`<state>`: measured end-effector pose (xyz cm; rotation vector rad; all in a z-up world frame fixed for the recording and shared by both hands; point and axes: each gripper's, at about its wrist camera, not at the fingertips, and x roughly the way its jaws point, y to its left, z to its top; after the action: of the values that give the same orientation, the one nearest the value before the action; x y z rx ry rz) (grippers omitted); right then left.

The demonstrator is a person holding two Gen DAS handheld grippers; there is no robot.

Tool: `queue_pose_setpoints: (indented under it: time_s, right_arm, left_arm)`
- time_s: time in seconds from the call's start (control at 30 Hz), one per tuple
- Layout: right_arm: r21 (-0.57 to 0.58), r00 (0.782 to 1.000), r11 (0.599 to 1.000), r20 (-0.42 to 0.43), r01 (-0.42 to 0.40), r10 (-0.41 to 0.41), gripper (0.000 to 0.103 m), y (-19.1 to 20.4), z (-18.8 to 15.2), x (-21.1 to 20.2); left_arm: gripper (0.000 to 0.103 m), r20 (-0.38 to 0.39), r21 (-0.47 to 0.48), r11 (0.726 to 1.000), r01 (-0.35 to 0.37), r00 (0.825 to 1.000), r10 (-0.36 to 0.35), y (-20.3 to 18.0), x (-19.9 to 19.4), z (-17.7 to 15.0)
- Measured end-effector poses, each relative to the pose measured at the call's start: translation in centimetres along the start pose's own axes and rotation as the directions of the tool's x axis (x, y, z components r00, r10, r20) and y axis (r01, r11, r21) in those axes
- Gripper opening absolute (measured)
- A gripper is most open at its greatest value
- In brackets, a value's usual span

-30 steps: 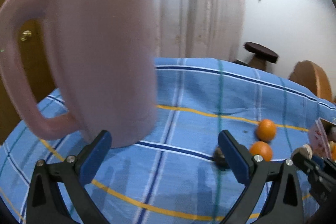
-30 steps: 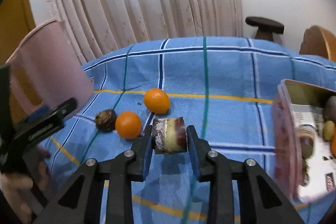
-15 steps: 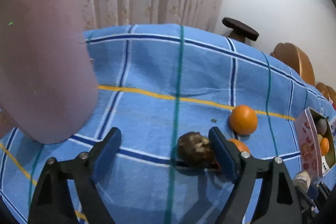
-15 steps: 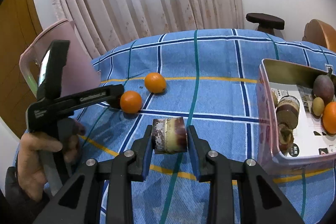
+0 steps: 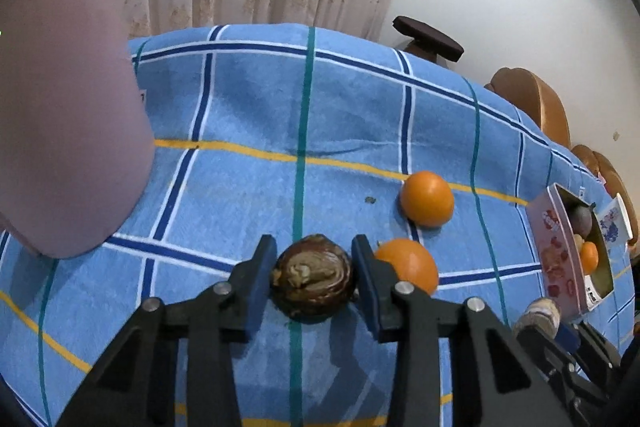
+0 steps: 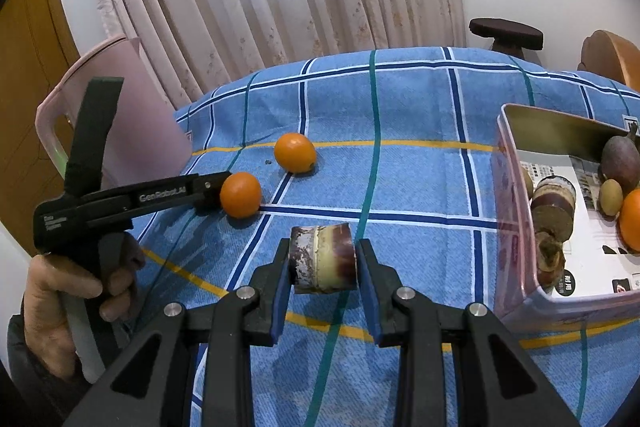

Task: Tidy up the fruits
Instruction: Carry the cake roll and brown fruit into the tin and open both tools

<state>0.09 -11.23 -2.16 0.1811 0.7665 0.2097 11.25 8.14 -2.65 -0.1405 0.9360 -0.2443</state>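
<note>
Left claw (image 5: pixel 314 273) just closing around brown wrinkled fruit (image 5: pixel 312 277) on counter (image 5: pixel 240 195), pads touching; right claw (image 6: pixel 322 265) gripping sugarcane piece (image 6: pixel 323 257). Next I lift, carry both to box (image 6: pixel 516 211).

Each claw is matte black plastic with triangular cut-outs, round silver screws at the pivots and blue pads on the fingers (image 6: pixel 280 291). The left claw (image 6: pixel 208 193) carries white lettering along its black bar. A dark sleeve (image 6: pixel 28 359) covers the wrist of the left hand (image 6: pixel 64 291).

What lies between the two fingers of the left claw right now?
A round brown fruit sits between the fingers of the left claw, resting on the blue cloth. The left wrist view shows this; the claw has just been closing.
</note>
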Motion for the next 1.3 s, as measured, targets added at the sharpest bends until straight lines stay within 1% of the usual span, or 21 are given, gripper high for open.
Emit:
queue_pose_setpoints:
  time_s: [0.07, 0.1, 0.17, 0.23, 0.27, 0.37, 0.47, 0.53, 0.57, 0.63, 0.73, 0.83, 0.9, 1.0, 1.13, 1.23, 1.3]
  right_arm:
    - [-0.006, 1.000, 1.000, -0.003, -0.001, 0.001, 0.033, 0.1, 0.0, 0.1]
    - [-0.008, 1.000, 1.000, -0.005, -0.003, 0.003, 0.033, 0.2, 0.0, 0.1]
    - [-0.011, 1.000, 1.000, -0.009, -0.005, 0.004, 0.033, 0.3, 0.0, 0.2]
    - [-0.013, 1.000, 1.000, -0.011, -0.003, 0.003, 0.033, 0.3, 0.0, 0.3]
    - [-0.014, 1.000, 1.000, -0.011, -0.002, 0.002, 0.033, 0.3, 0.0, 0.3]
    - [-0.016, 1.000, 1.000, -0.013, 0.001, -0.001, 0.033, 0.4, 0.0, 0.5]
    - [-0.013, 1.000, 1.000, -0.003, 0.000, 0.000, 0.033, 0.4, 0.1, 0.4]
    - [-0.017, 1.000, 1.000, 0.015, 0.003, -0.003, 0.033, 0.5, 0.1, 0.1]
    - [-0.023, 1.000, 1.000, 0.028, 0.006, -0.006, 0.033, 0.6, 0.1, -0.1]
    - [-0.044, 0.998, 0.999, 0.061, 0.020, -0.017, 0.033, 0.9, 0.0, -0.7]
    - [-0.063, 0.993, 0.997, 0.111, 0.043, -0.036, 0.033, 1.2, 0.0, -1.5]
    - [-0.090, 0.986, 0.993, 0.155, 0.078, -0.063, 0.033, 1.5, 0.1, -2.1]
    - [-0.100, 0.984, 0.991, 0.165, 0.088, -0.071, 0.033, 1.7, 0.1, -2.3]
    - [-0.105, 0.981, 0.989, 0.179, 0.100, -0.081, 0.033, 1.8, 0.1, -2.5]
    - [-0.126, 0.970, 0.983, 0.218, 0.137, -0.107, 0.033, 2.0, 0.0, -3.0]
    - [-0.140, 0.967, 0.979, 0.231, 0.147, -0.112, 0.033, 2.3, -0.2, -3.3]
    - [-0.148, 0.966, 0.978, 0.234, 0.147, -0.109, 0.033, 2.4, -0.3, -3.5]
  left_arm:
    - [0.043, 0.010, 0.014, 1.000, -0.018, 1.000, 0.018, 0.1, 0.5, 0.2]
    - [0.043, 0.032, 0.026, 0.999, -0.038, 0.999, 0.037, -0.2, 0.8, 0.2]
    - [0.049, 0.043, 0.047, 0.996, -0.070, 0.997, 0.068, -0.7, 1.3, 0.1]
    - [0.045, 0.041, 0.062, 0.994, -0.091, 0.995, 0.089, -1.0, 1.5, 0.1]
    - [0.040, 0.041, 0.064, 0.994, -0.092, 0.995, 0.089, -0.9, 1.5, 0.1]
    - [0.039, 0.046, 0.047, 0.997, -0.068, 0.997, 0.066, 0.0, 1.1, -0.1]
    - [0.039, 0.077, 0.015, 0.996, -0.083, 0.994, 0.082, 1.1, 0.2, -0.4]
    - [0.039, 0.145, 0.004, 0.992, -0.124, 0.982, 0.122, 1.3, -1.0, -0.8]
    - [0.039, 0.194, 0.004, 0.988, -0.153, 0.970, 0.149, 1.2, -1.9, -0.9]
    - [0.039, 0.262, 0.005, 0.981, -0.195, 0.947, 0.187, 0.8, -3.0, -1.2]
    - [0.039, 0.329, 0.012, 0.967, -0.256, 0.914, 0.238, -0.2, -4.0, -1.9]
    - [0.039, 0.375, 0.021, 0.956, -0.293, 0.889, 0.264, -1.2, -4.7, -2.4]
    - [0.039, 0.386, 0.028, 0.950, -0.310, 0.880, 0.276, -1.9, -4.8, -2.6]
    - [0.039, 0.391, 0.016, 0.947, -0.322, 0.873, 0.291, -2.2, -5.0, -3.1]
    - [0.039, 0.392, -0.004, 0.948, -0.318, 0.872, 0.294, -2.6, -5.6, -4.1]
    - [0.039, 0.385, -0.016, 0.953, -0.303, 0.878, 0.285, -2.7, -5.7, -4.3]
    - [0.039, 0.387, -0.021, 0.954, -0.300, 0.877, 0.285, -2.9, -6.0, -4.8]
